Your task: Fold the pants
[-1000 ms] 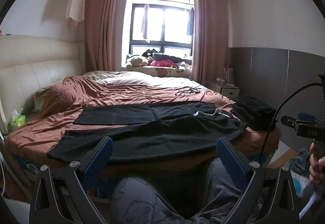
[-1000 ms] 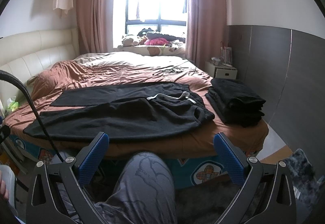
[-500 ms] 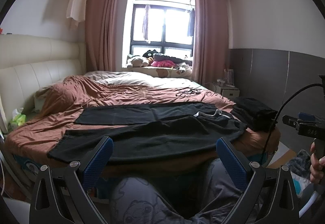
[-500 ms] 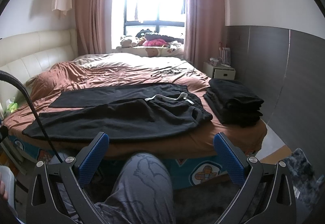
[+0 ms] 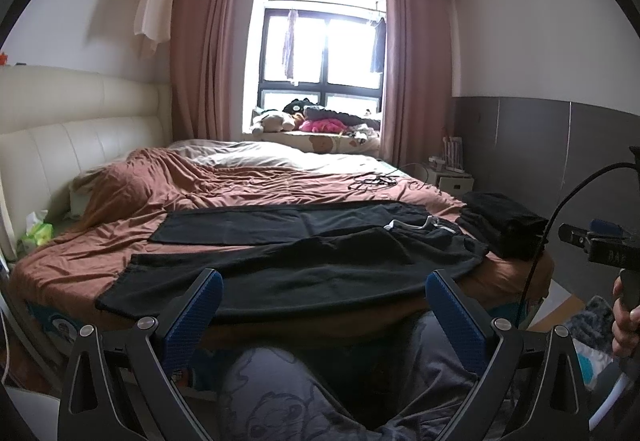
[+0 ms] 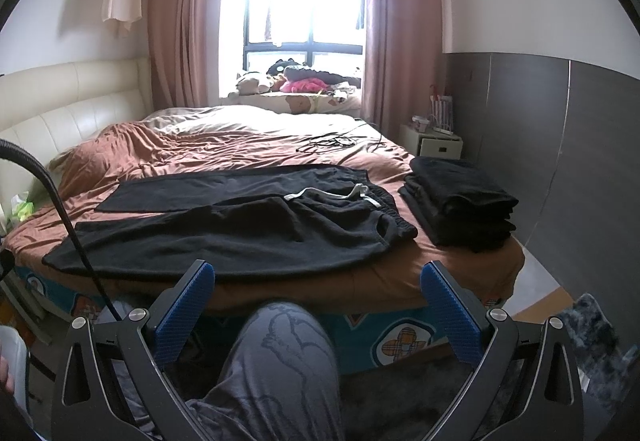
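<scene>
Black pants (image 5: pixel 304 265) (image 6: pixel 240 233) lie spread flat across the near end of the bed, legs to the left, waistband with a white drawstring (image 6: pixel 332 195) to the right. My left gripper (image 5: pixel 322 287) is open, held back from the bed edge above the person's knee, with nothing between its fingers. My right gripper (image 6: pixel 318 281) is open too, short of the mattress edge and holding nothing. In the left wrist view, the right gripper's body (image 5: pixel 600 247) and a hand show at the right edge.
A stack of folded black clothes (image 6: pixel 460 205) (image 5: pixel 502 221) sits at the bed's right corner. The bed has a brown cover (image 6: pixel 224 149), with cables (image 6: pixel 332 141) farther back. A cream headboard (image 5: pixel 60 149) stands left, a nightstand (image 6: pixel 438 145) right. The person's knee (image 6: pixel 280 345) is below the grippers.
Both views have shifted slightly; the right view has drawn a bit closer to the bed. The pants lie as before and both grippers stay open.
</scene>
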Available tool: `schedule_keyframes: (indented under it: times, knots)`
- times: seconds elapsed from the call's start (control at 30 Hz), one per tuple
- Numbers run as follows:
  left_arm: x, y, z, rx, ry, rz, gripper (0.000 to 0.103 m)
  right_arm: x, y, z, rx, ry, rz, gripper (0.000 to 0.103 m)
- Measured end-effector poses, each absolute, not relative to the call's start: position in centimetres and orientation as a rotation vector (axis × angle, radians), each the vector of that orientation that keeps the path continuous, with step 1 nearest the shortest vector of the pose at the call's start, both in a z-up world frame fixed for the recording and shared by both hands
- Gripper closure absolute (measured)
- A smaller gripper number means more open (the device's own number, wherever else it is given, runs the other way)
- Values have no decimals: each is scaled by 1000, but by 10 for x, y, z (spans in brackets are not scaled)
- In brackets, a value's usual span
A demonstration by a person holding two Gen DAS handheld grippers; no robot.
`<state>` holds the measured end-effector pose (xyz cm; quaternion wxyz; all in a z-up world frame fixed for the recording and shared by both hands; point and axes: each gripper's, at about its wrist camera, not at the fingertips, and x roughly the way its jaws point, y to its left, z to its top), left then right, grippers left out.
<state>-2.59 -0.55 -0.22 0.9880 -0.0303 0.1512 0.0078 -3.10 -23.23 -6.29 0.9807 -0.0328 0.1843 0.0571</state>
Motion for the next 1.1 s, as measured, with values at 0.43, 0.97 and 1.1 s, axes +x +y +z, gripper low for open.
schedule_keyframes:
  times: [0.43, 0.97, 1.1]
  knots:
    - [-21, 20, -5, -87, 320, 73, 1, -23, -240, -60, -70, 382, 135, 0]
    - [21, 84, -5, -99, 354, 215, 1, 53, -257, -64, 1, 418, 153, 0]
    - [32, 104, -10, -106, 368, 248, 1, 76, -261, -71, 21, 446, 130, 0]
